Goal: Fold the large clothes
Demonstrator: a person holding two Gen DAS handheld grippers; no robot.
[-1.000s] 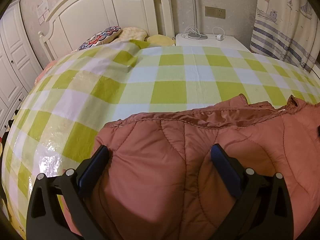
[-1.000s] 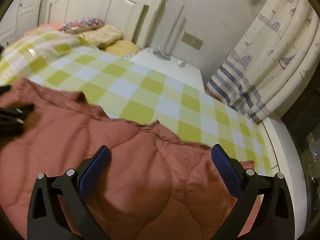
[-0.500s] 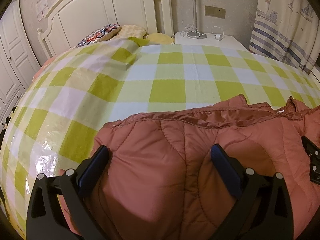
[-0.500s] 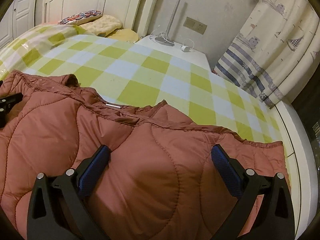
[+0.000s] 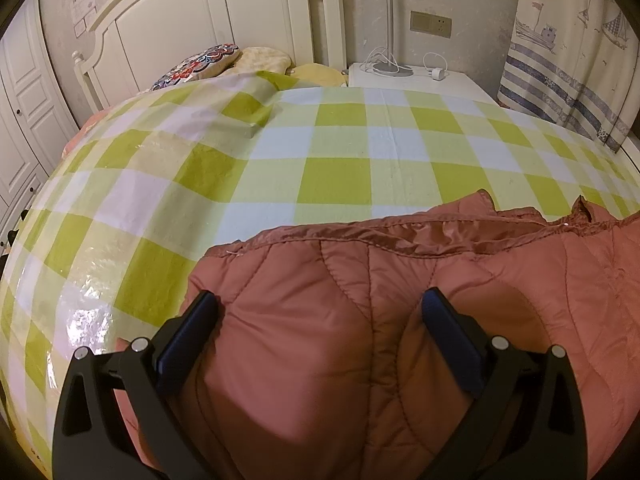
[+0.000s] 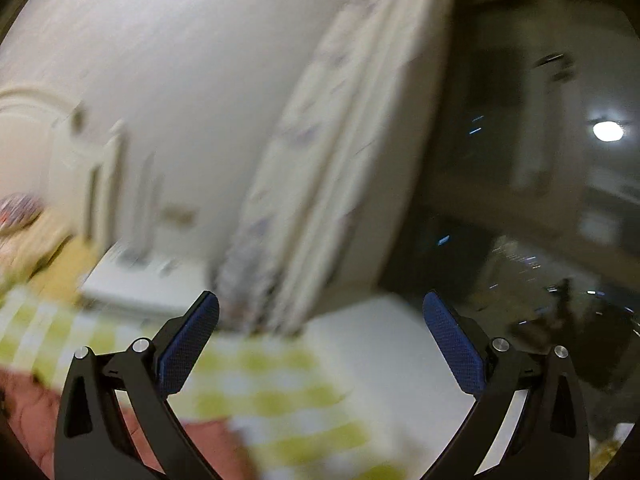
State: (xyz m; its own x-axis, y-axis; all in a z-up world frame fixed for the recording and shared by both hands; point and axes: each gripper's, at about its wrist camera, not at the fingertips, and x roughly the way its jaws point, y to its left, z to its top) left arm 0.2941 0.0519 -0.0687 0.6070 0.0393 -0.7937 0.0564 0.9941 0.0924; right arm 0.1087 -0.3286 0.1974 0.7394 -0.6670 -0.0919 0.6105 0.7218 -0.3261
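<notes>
1. The left gripper [image 5: 320,344] hangs low over the jacket [image 5: 360,320], its jaws spread wide and clamped on nothing; padded cloth bulges up between the fingers [image 5: 188,336].
2. The jacket lies on the bed [image 5: 336,176], right under and ahead of that gripper, its shiny bound hem [image 5: 400,236] running across just beyond the fingertips.
3. My guess is that it is light, puffy and soft. It should squash in a grip, and the smooth shell may slip. The stitched hem or a quilting seam looks the surest place to pinch.
4. Ahead and to the right of the left gripper stands a nightstand [image 5: 416,80] with a charger on it. No container is in view.
5. The right gripper [image 6: 320,344] is also open and empty. Its view is badly blurred, aimed at a curtain [image 6: 320,160] and a dark window. A scrap of jacket shows low to its left.
</notes>
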